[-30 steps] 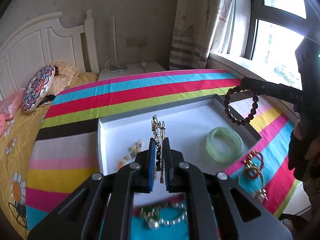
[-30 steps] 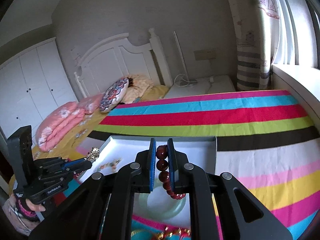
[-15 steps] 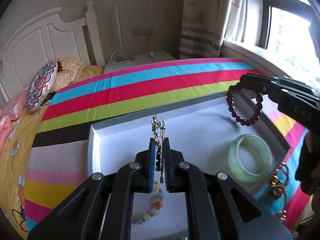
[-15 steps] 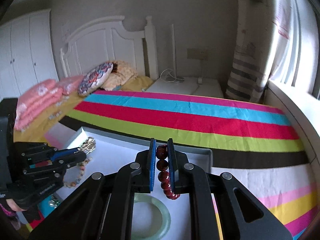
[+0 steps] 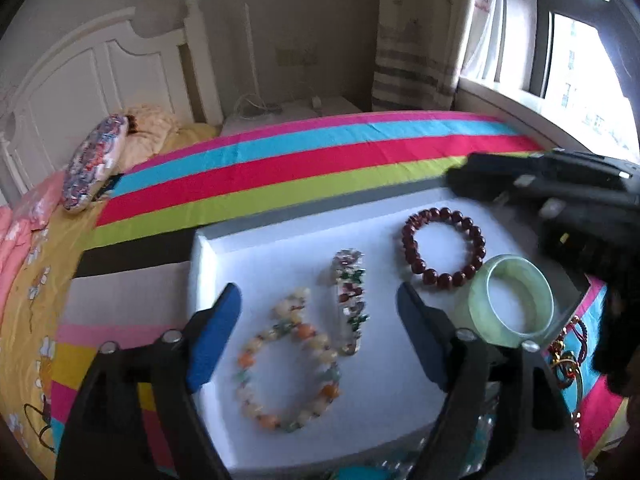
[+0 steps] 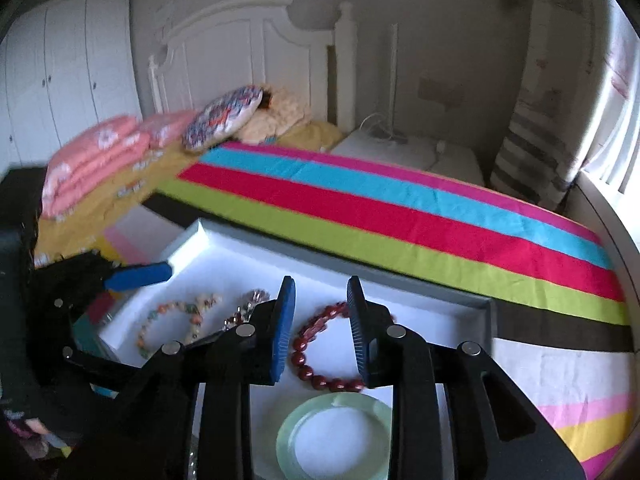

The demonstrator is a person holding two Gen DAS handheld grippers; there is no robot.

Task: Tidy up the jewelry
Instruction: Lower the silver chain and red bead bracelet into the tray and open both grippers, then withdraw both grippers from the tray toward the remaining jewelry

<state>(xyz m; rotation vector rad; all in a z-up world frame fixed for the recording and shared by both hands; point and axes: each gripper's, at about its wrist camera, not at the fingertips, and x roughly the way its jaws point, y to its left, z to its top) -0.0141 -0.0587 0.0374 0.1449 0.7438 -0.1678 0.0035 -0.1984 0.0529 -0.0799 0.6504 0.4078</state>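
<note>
Daylight from the window (image 5: 580,40) is falling across a bed covered by a striped blanket (image 5: 304,160), with a white headboard (image 6: 248,48) and pillows (image 6: 100,160) behind it. On the blanket a shallow white tray (image 5: 400,400) is lying, and the jewelry is resting inside it. Hanging over the tray's near side, the left gripper (image 5: 320,332) is opening its jaws wide, with nothing pinched between the blue pads; a pale beaded bracelet (image 5: 288,364) and a sparkly chain bracelet (image 5: 350,300) are lying flat on the tray between and below them. Beside it, the right gripper (image 6: 320,328) is opening its jaws too, with the dark red bead bracelet (image 6: 320,352) lying loose on the tray under the gap. A green bangle (image 5: 508,300) is sitting just beside the red beads, touching them. More trinkets (image 5: 564,356) are lying on the blanket past the tray's right edge.
</note>
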